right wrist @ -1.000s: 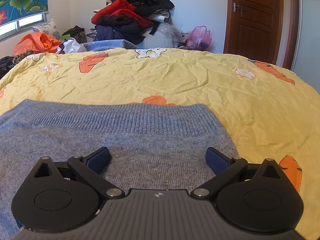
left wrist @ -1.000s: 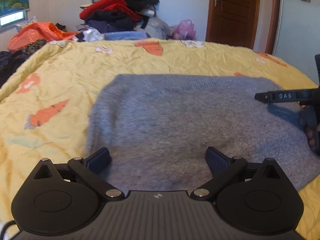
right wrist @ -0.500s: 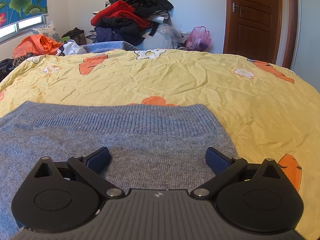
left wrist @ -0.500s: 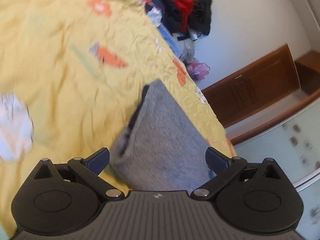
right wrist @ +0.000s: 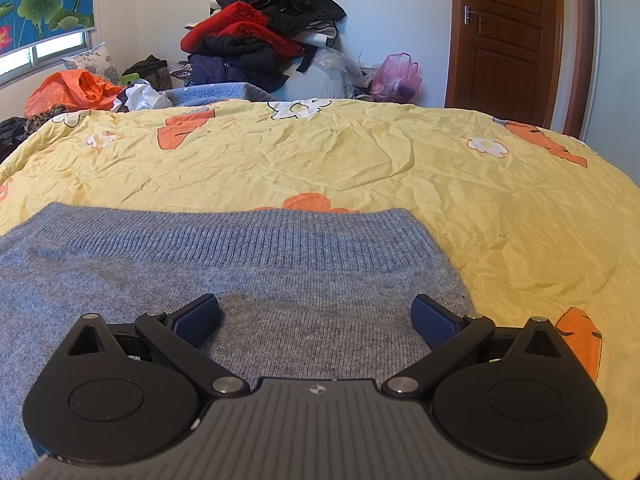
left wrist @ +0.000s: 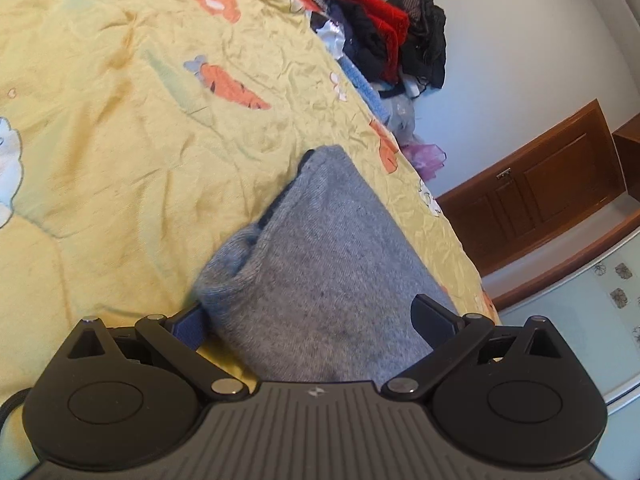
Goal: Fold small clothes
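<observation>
A grey knitted sweater (right wrist: 256, 264) lies on a yellow bedspread (right wrist: 360, 160), its ribbed hem toward the far side. My right gripper (right wrist: 316, 316) is open and hovers low over the sweater, both pads above the knit. In the left wrist view the camera is rolled steeply; the sweater's (left wrist: 320, 280) left edge is doubled over in a soft fold. My left gripper (left wrist: 316, 318) is open and straddles that folded edge, one pad on the bedspread (left wrist: 120, 160) side, one over the knit.
A tall heap of red, black and dark clothes (right wrist: 256, 40) stands beyond the bed's far edge, with an orange bag (right wrist: 72, 88) at left and a pink bag (right wrist: 396, 76) by the brown door (right wrist: 508, 32). The heap (left wrist: 384, 36) also shows in the left wrist view.
My left gripper has rolled sharply and swung to the sweater's left edge, where the knit now lies doubled over. My right gripper has stayed nearly still, open over the sweater.
</observation>
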`<state>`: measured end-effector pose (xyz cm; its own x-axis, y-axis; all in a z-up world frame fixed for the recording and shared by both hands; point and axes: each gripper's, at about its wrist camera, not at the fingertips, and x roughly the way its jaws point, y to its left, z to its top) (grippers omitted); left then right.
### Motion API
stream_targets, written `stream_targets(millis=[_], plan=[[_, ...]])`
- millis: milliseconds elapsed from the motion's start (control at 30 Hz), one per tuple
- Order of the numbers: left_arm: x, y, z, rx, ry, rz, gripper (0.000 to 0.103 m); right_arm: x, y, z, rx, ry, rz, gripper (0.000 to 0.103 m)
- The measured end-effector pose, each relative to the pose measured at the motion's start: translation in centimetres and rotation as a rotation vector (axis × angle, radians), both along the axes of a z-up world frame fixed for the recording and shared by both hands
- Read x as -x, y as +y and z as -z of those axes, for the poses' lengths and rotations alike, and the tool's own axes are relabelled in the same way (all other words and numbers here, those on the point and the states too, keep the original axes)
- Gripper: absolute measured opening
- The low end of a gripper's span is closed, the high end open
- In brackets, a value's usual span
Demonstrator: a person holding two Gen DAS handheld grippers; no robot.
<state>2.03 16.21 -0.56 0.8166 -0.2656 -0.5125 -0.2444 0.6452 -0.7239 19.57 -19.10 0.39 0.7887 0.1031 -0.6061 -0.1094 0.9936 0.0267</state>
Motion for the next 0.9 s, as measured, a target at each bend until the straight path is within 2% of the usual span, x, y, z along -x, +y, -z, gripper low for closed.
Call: stream_targets(millis=[100, 167, 200, 233, 333, 500, 567, 633, 700, 733, 767, 900], plan=[[-0.4, -1.3, -0.2, -0.058, -0.006, -0.016, 0.101, 0.0, 0.0, 0.0, -0.001, 0.000, 0.000, 0.100], [-0.6, -2.0, -0.3, -0.100, -0.005, -0.021, 0.074, 0.0, 0.0, 0.0, -0.002, 0.000, 0.000, 0.100], [-1.0, -2.3, -0.1, -0.115, 0.016, -0.007, 0.041, 0.0, 0.0, 0.0, -0.004, -0.001, 0.000, 0.100], [-1.2, -2.4, 0.2, -0.130, 0.042, -0.007, 0.032, 0.1, -0.1, 0.0, -0.005, -0.001, 0.000, 0.100], [-1.0, -2.2, 0.6, -0.108, 0.028, -0.034, 0.032, 0.1, -0.1, 0.0, -0.006, -0.001, 0.000, 0.100], [-1.1, -1.0, 1.3, -0.006, 0.027, -0.080, 0.034, 0.2, -0.1, -0.1, -0.012, -0.003, -0.001, 0.101], [-1.3, -1.1, 1.2, -0.008, 0.030, -0.079, 0.033, 0.2, -0.1, -0.1, -0.013, -0.003, -0.001, 0.101], [-1.6, -1.3, 1.0, -0.037, 0.051, -0.087, 0.008, 0.2, -0.1, -0.1, -0.013, -0.003, -0.001, 0.101], [-1.7, -1.6, 0.5, -0.071, 0.065, -0.098, 0.008, 0.2, -0.1, -0.1, -0.014, -0.004, -0.001, 0.101], [-1.6, -2.2, -0.1, -0.119, 0.053, -0.094, 0.007, 0.3, -0.1, -0.1, -0.013, -0.004, 0.000, 0.101], [-1.7, -3.4, -1.2, -0.212, 0.034, -0.077, 0.007, 0.3, -0.1, -0.1, -0.013, -0.004, 0.000, 0.101], [-1.5, -11.3, -4.4, -0.685, -0.116, 0.119, 0.007, 0.3, 0.0, -0.1, -0.008, -0.003, 0.000, 0.101]])
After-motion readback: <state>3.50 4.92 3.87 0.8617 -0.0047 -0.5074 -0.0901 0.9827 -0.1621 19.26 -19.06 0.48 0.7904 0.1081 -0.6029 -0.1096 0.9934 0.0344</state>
